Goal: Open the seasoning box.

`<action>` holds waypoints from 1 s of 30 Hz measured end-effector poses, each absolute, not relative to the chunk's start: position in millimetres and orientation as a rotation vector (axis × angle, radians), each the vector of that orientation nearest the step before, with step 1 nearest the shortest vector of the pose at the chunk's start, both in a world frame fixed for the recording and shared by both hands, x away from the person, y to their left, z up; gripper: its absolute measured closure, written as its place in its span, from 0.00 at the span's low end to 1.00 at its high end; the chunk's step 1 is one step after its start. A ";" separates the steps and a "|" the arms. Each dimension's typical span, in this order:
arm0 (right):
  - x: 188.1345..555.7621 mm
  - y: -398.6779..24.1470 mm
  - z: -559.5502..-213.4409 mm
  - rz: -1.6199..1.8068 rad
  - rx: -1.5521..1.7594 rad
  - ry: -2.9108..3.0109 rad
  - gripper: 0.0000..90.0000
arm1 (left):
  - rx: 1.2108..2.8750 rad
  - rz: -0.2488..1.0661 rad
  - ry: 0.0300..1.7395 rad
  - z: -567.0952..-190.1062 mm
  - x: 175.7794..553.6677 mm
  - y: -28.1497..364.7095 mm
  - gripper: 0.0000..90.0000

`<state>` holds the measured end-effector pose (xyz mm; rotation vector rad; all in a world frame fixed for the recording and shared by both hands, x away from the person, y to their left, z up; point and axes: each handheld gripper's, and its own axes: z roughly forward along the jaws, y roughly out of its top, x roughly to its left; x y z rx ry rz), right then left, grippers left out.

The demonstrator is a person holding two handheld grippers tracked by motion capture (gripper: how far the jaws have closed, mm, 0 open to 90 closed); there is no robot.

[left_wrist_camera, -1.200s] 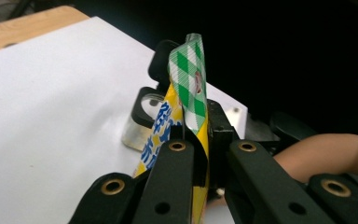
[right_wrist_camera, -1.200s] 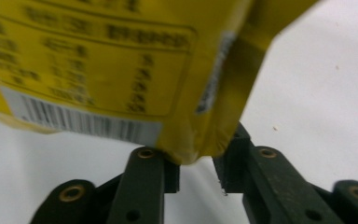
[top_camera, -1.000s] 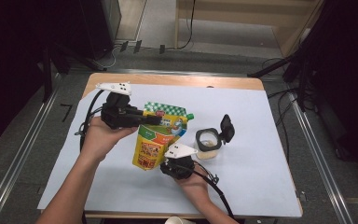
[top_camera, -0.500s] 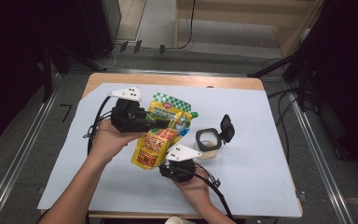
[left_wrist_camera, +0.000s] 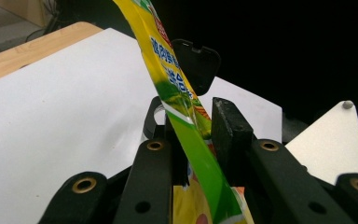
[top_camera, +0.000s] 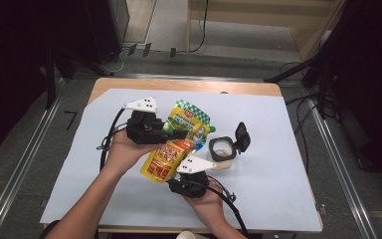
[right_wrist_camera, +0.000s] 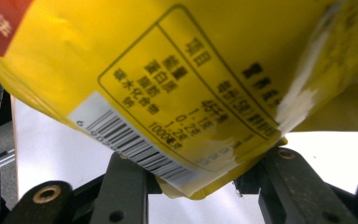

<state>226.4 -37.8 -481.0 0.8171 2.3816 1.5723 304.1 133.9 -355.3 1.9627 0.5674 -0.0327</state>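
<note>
one open jar [top_camera: 221, 150], pale contents

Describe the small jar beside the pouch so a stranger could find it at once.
On the pale sheet over the wooden table, look just right of the yellow-green pouch held up mid-table. The clear jar stands there, black flip lid hinged open: the one round, rigid thing.

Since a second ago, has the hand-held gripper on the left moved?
Yes. The left hand-held gripper has shifted right along the pouch, nearer the open jar, which stayed put.
</note>
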 end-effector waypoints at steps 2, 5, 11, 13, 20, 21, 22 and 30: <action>225.9 -38.0 -480.6 1.572 0.820 2.383 0.72 | 1.959 -0.040 0.573 -355.6 304.5 133.5 0.86; 222.4 -37.5 -478.9 1.567 0.811 2.381 0.70 | 1.961 -0.056 0.586 -356.5 305.7 131.9 0.86; 214.5 -33.1 -476.4 1.540 0.767 2.371 0.69 | 1.965 -0.080 0.609 -360.5 307.5 124.1 0.86; 214.3 -32.8 -477.0 1.526 0.761 2.379 0.68 | 1.983 -0.069 0.614 -361.1 307.2 120.4 0.86; 210.1 -29.2 -476.5 1.491 0.717 2.396 0.67 | 2.007 -0.111 0.623 -363.3 308.1 110.8 0.85; 208.3 -27.9 -476.4 1.475 0.709 2.401 0.67 | 2.019 -0.115 0.623 -363.1 308.2 109.0 0.84; 208.3 -27.9 -476.4 1.475 0.709 2.401 0.67 | 2.025 -0.115 0.623 -363.3 308.0 107.2 0.84; 212.8 -29.2 -479.2 1.463 0.754 2.411 0.67 | 2.062 -0.136 0.659 -367.0 315.3 95.9 0.81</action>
